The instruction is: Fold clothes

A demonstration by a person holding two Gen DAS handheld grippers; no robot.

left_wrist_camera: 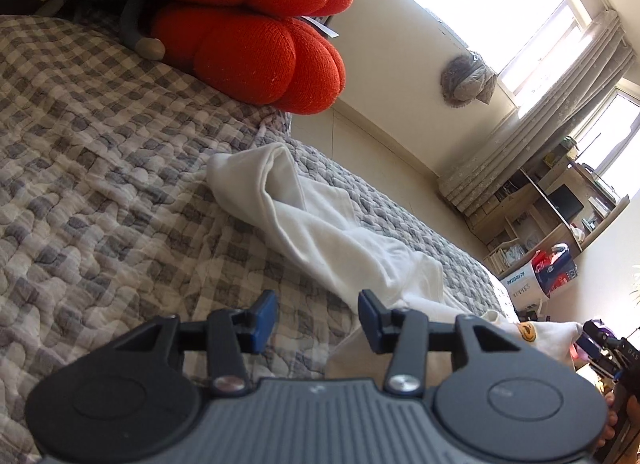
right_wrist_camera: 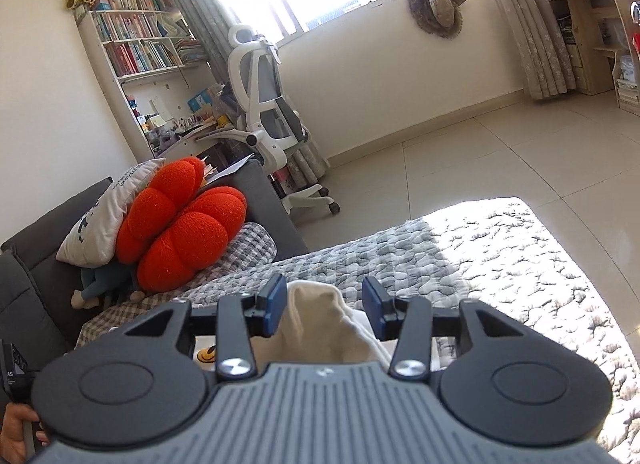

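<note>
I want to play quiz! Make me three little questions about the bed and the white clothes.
1. True or false: the left tool is squeezing the white garment.
2. Which cushion leans at the head of the bed: A) blue star, B) orange pumpkin-shaped cushion, C) green frog?
3. Fill in: the quilt has a grey and white ____ pattern.

Key: 1 false, its jaws stand open over the quilt; 2 B; 3 checked.

You see one white garment [left_wrist_camera: 320, 223] on one checked quilt [left_wrist_camera: 100, 151], and two orange cushions [left_wrist_camera: 248, 51]. You also have one white pillow [right_wrist_camera: 104, 219], one office chair [right_wrist_camera: 268, 103] and one plush doll [right_wrist_camera: 100, 284].
</note>
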